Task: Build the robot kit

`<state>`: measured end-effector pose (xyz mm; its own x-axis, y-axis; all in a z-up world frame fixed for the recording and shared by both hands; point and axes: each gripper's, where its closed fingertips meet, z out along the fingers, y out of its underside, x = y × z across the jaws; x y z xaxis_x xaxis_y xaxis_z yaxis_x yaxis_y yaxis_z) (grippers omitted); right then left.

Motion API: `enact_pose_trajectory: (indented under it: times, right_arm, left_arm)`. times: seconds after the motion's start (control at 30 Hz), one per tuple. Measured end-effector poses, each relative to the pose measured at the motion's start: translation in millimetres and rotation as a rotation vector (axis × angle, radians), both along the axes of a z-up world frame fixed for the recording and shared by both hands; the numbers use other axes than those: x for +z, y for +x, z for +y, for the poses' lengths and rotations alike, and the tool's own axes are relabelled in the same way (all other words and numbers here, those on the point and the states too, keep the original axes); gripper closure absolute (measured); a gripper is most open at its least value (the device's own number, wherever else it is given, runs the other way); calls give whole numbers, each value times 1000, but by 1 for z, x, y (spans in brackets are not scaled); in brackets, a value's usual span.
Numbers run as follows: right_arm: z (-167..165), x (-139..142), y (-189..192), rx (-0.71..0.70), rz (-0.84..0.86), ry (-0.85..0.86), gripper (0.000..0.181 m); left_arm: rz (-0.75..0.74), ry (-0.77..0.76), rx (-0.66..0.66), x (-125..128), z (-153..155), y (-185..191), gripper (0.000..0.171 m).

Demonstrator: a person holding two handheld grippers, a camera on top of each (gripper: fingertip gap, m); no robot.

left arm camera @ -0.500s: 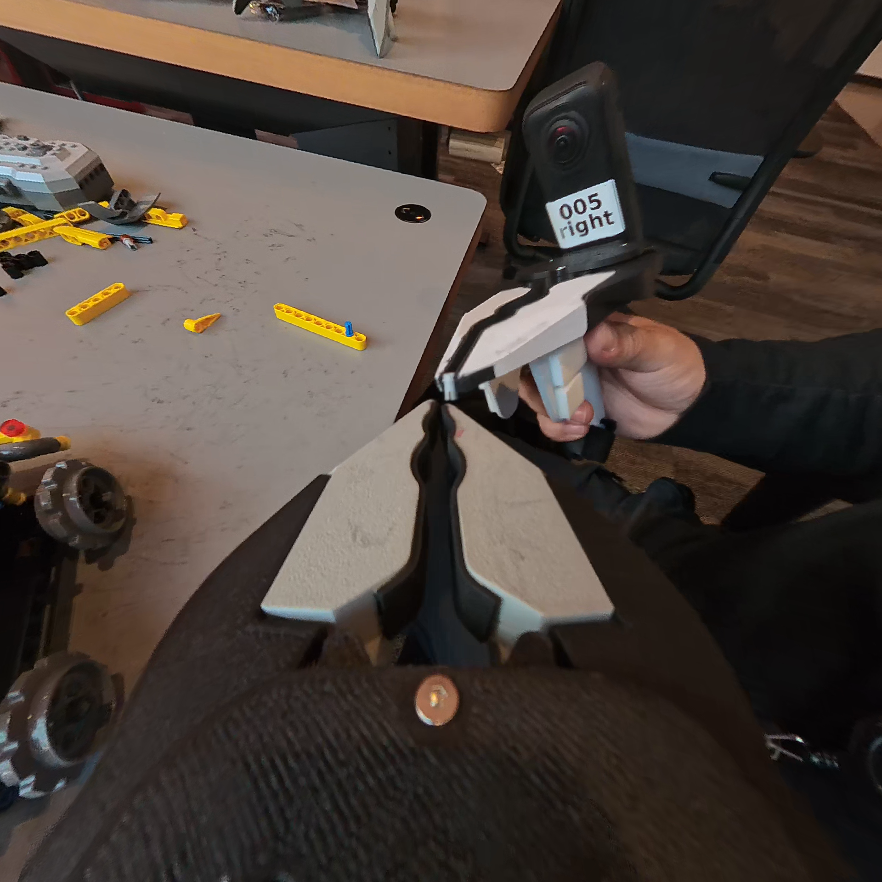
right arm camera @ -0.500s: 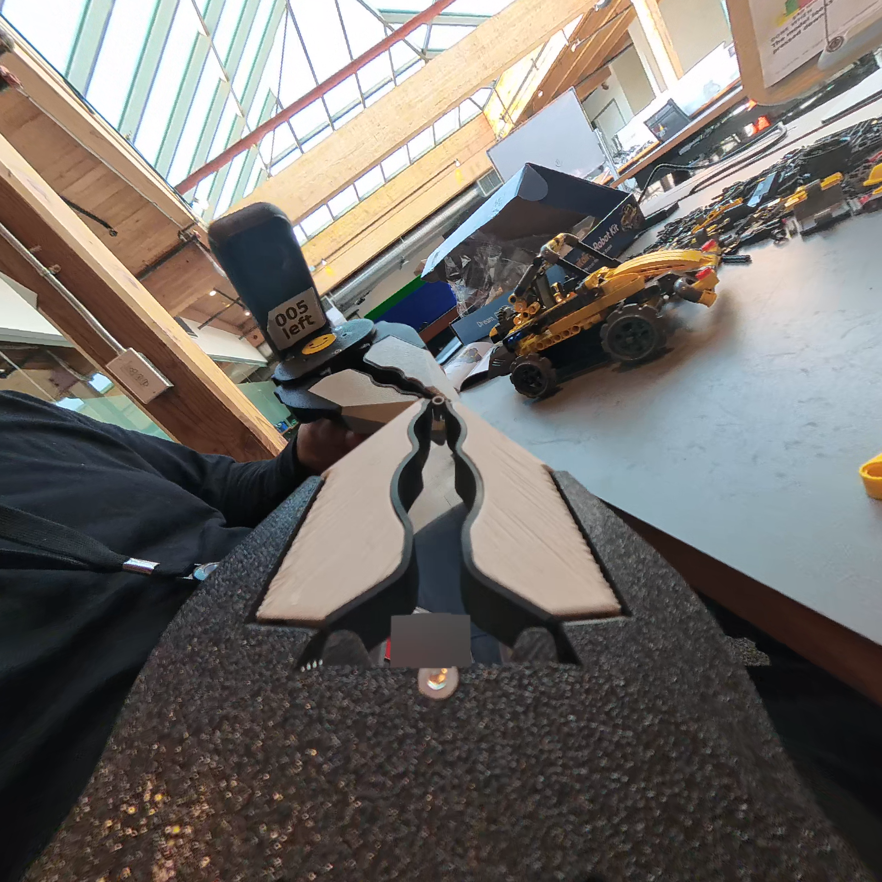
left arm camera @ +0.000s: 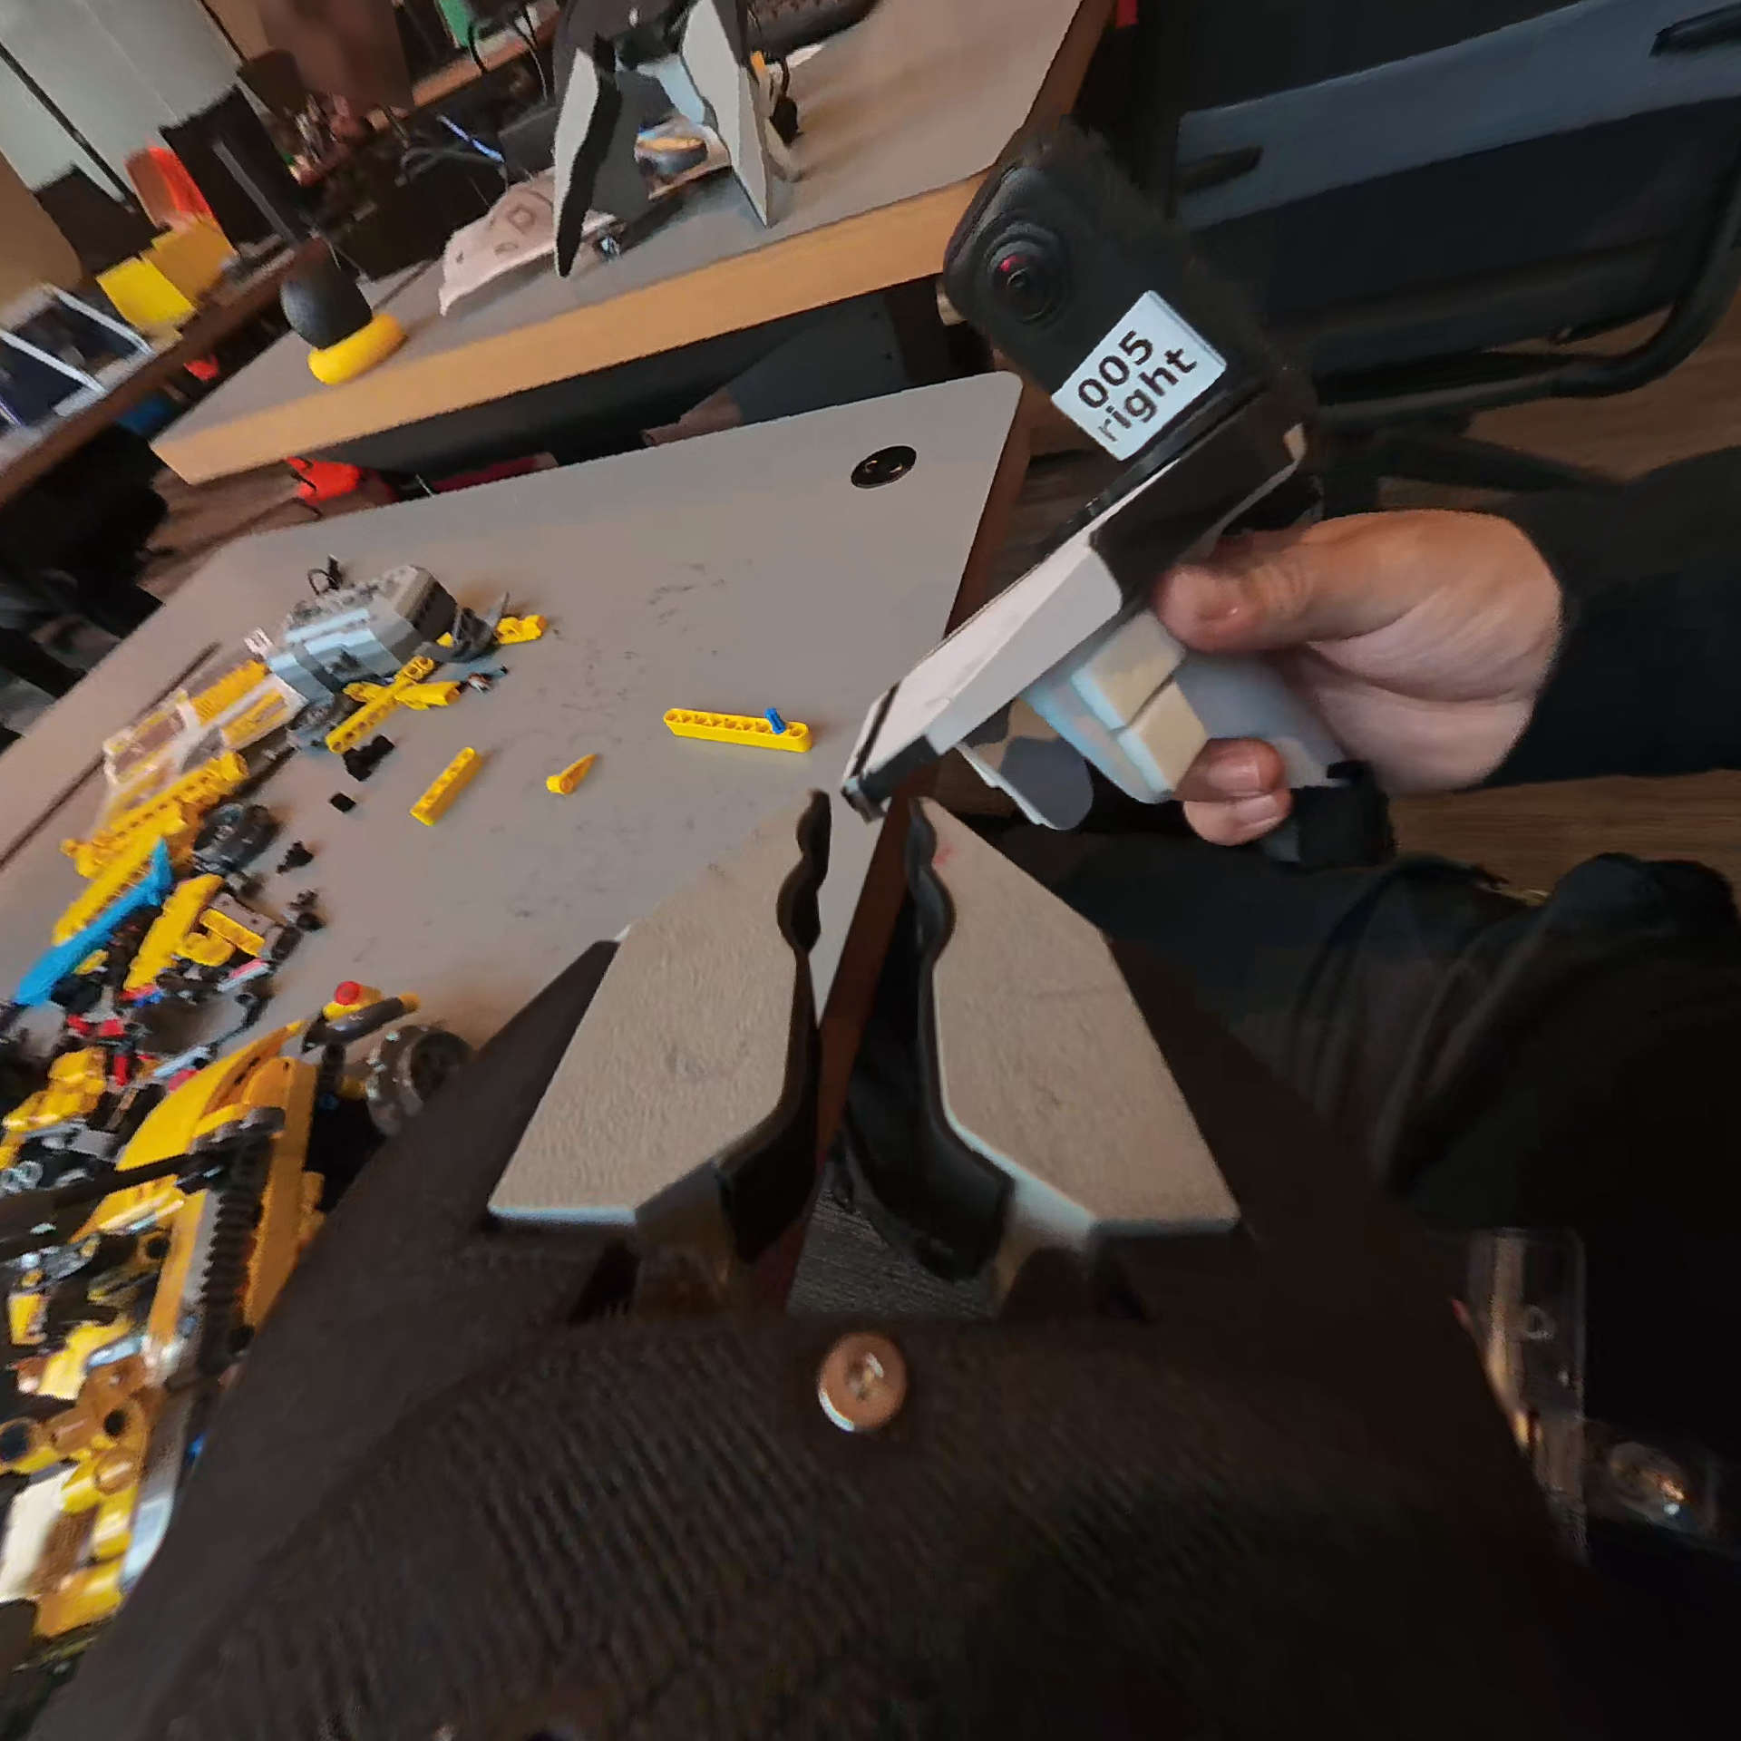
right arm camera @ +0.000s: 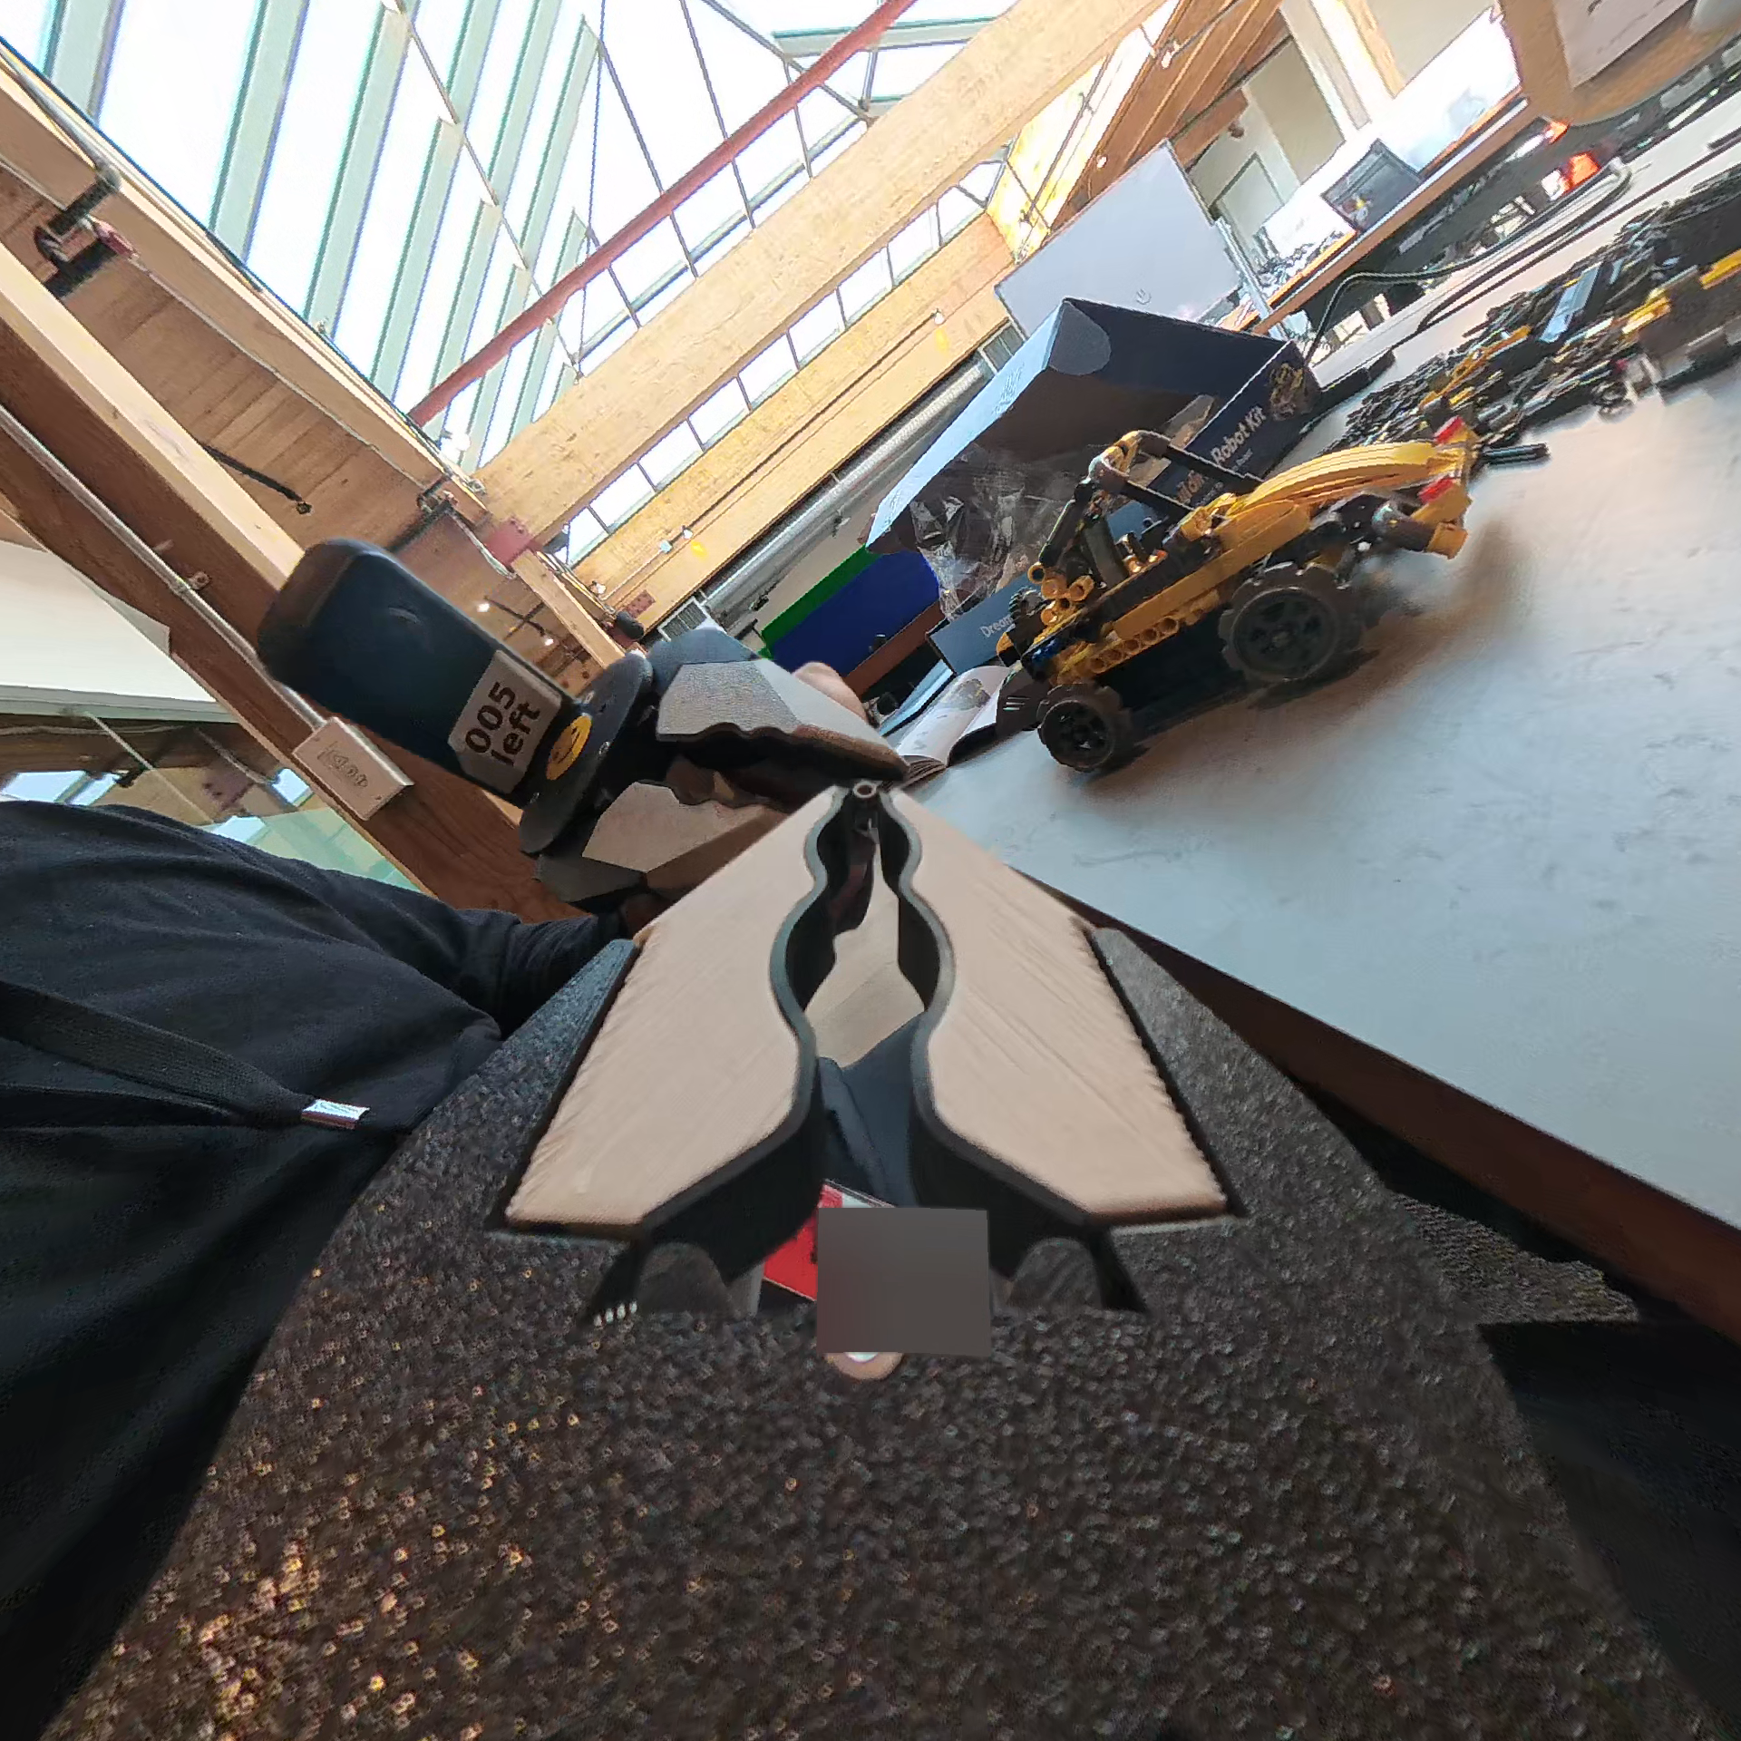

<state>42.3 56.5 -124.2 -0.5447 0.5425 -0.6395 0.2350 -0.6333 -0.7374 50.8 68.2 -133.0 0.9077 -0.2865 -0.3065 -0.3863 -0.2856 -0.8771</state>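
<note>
left gripper [left arm camera: 869,810] has its jaws parted, nothing between them, held over the near corner of the grey table [left arm camera: 659,528]. right gripper [right arm camera: 865,789] has its jaws closed tip to tip, empty, held off the table edge, its tips just beside the left gripper's tips. a hand [left arm camera: 1366,650] grips the right gripper's handle. yellow beam with blue pin [left arm camera: 737,729] lies nearest on the table. yellow toy vehicle [right arm camera: 1225,584] stands further in, loose yellow and black parts [left arm camera: 188,848] beyond.
</note>
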Motion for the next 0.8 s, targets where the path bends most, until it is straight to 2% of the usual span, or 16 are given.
enact_pose_trajectory:
  times: [0.17,0.57,0.73,0.8]
  right_arm:
    - [0,-1,-1,2,-6,-5,177]
    - [0,-8,-4,-5,-50,4,176]
    - [-3,-10,-4,-13,-82,56,171]
    - [-2,-14,-5,-34,-107,88,177]
  left_arm:
    - [128,34,3,2,-1,-3,166]
    - [120,-5,15,-3,-1,-4,170]
    - [312,11,4,-8,-2,-8,170]
    - [430,12,4,-12,-2,-11,171]
